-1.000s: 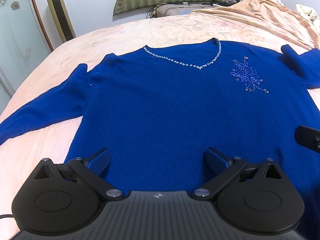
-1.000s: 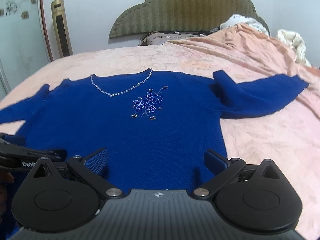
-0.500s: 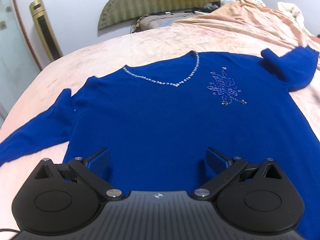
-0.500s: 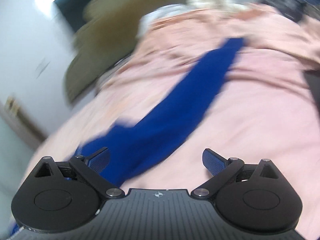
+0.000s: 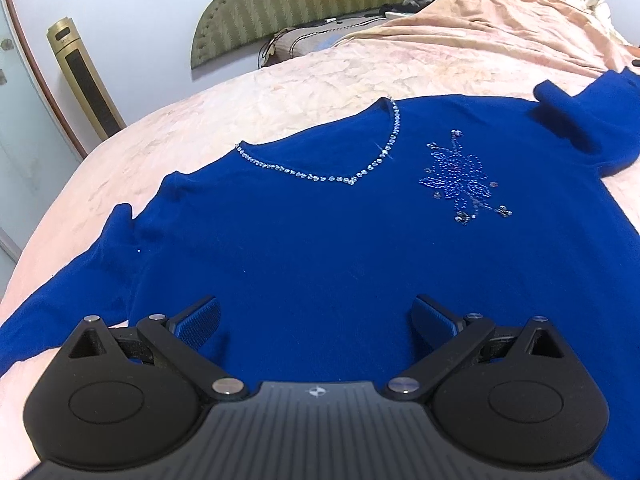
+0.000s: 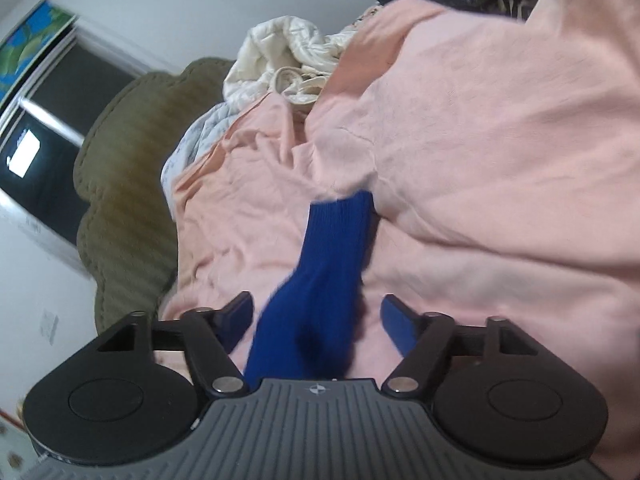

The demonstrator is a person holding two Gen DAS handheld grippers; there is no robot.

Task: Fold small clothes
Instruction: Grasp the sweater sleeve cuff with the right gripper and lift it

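Note:
A royal blue sweater (image 5: 320, 248) with a beaded V-neck and a beaded flower lies flat, front up, on a pink bedspread (image 5: 280, 92). My left gripper (image 5: 316, 324) is open and empty, low over the sweater's lower body. Its left sleeve (image 5: 60, 308) runs out to the lower left. My right gripper (image 6: 316, 320) is open, its fingers on either side of the sweater's right sleeve (image 6: 324, 264), whose cuff points away across the bedspread (image 6: 480, 200). The sleeve is not pinched.
An olive padded headboard (image 5: 288, 4) and a brown pillow (image 5: 316, 40) stand at the bed's far end. A gold tower fan (image 5: 84, 80) is by the wall on the left. A rumpled cream blanket (image 6: 280, 52) and folds of pink quilt lie beyond the right sleeve.
My right gripper swung away from the sweater's body to the right sleeve and now straddles it, jaws slightly narrower. My left gripper shifted slightly over the lower body and stays open.

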